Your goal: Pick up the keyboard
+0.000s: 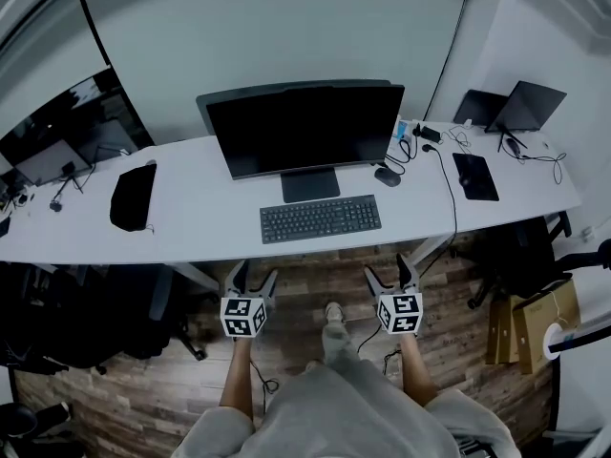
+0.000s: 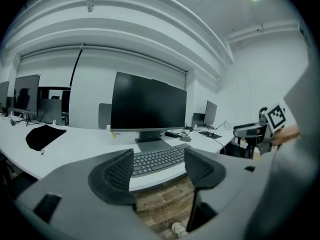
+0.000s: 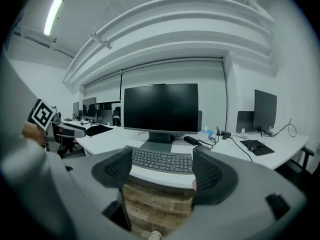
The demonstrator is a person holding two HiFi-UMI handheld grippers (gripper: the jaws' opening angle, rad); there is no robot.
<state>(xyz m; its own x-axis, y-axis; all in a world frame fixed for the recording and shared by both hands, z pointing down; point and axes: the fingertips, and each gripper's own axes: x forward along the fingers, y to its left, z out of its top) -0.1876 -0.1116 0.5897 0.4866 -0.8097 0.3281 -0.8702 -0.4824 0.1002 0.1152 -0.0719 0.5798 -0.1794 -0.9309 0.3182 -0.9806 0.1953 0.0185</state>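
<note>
Keyboard [image 1: 320, 218]: lies flat on the white bench [image 1: 191, 227], just in front of the monitor [image 1: 305, 127] stand.
Left gripper [image 1: 255, 277]: fingers wide apart, empty, short of the bench edge.
Right gripper [image 1: 389, 273]: fingers wide apart, empty, over the wooden floor [image 1: 315, 289].

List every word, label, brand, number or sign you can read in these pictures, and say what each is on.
No text can be read anywhere.
Keyboard: key legends too small.
Monitor: dark screen, no brand legible.
Left gripper and right gripper: black-and-white square marker patterns, not words.
Blue box: print too blurred.
</note>
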